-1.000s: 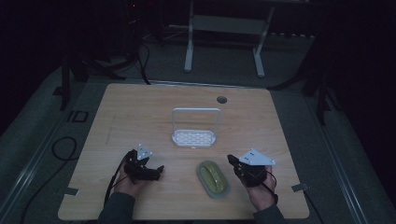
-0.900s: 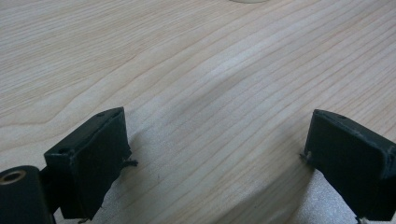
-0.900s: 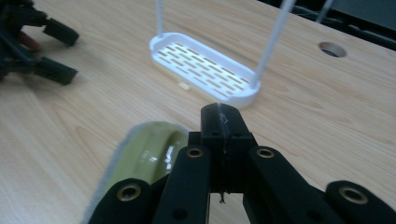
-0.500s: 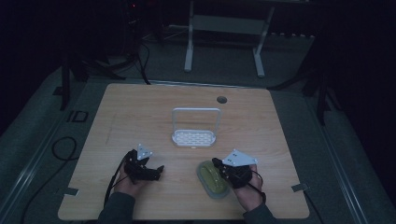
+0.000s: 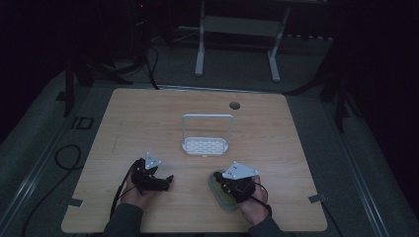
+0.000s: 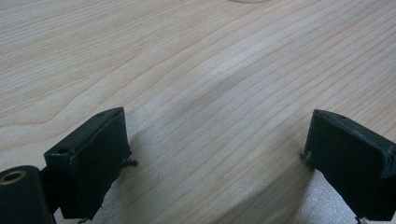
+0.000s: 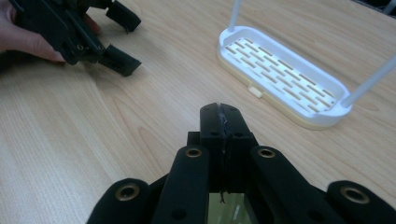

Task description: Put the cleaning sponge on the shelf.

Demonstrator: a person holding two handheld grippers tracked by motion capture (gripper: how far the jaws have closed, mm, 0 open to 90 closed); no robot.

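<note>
Overhead, the right gripper [image 5: 223,183] hovers over a green-tinted dish [image 5: 220,193] near the table's [image 5: 296,148] front edge, its jaws pressed together with nothing between them; its own view shows the shut tips above bare wood and a sliver of the dish below them. That view also shows the slots in the white rack's [image 7: 285,77] tray, which sits on a cream base, details too small from above. The left gripper [image 5: 167,181] rests low on the table at front left, jaws wide apart and empty; its own view shows wood grain between the two pads [image 6: 91,158]. From above, the rack stands mid-table with its hoop handle upright, well apart from both grippers. Open wood lies to both sides and behind the rack; a round cable hole [image 5: 234,105] sits near the far edge. Count: two grippers, one dish, one rack.
</note>
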